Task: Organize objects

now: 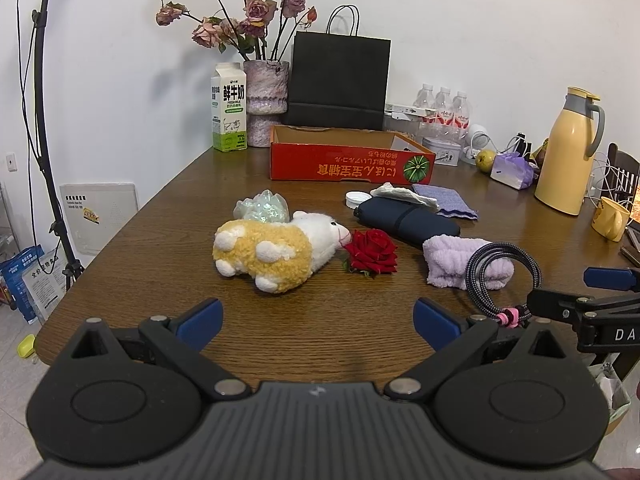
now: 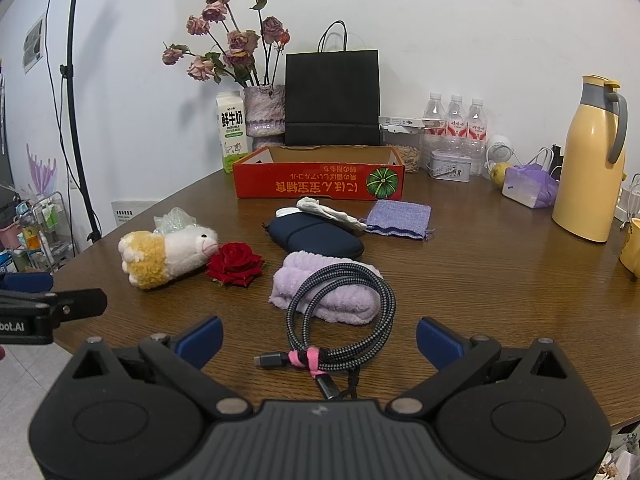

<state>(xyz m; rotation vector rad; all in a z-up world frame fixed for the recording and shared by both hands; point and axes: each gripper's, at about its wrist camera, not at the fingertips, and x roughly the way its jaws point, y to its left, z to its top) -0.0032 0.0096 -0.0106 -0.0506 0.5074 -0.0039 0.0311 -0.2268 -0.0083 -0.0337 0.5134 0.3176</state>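
I had both jaws spread wide, nothing held: left gripper (image 1: 318,326), right gripper (image 2: 319,338). The coiled grey braided cable with a pink tie (image 2: 340,312) sat straight ahead of the right one, draped over the folded lilac fleece cloth (image 2: 320,300). The open red cardboard box (image 2: 320,182) was well apart, at the back. Risk: pinching one loop only could uncoil the cable or drag the cloth along.

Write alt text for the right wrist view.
The open right gripper hovers over a coiled braided cable that lies partly on a folded lilac towel on a wooden table. Beyond lie a plush sheep, a red rose, a dark pouch and an open red box.
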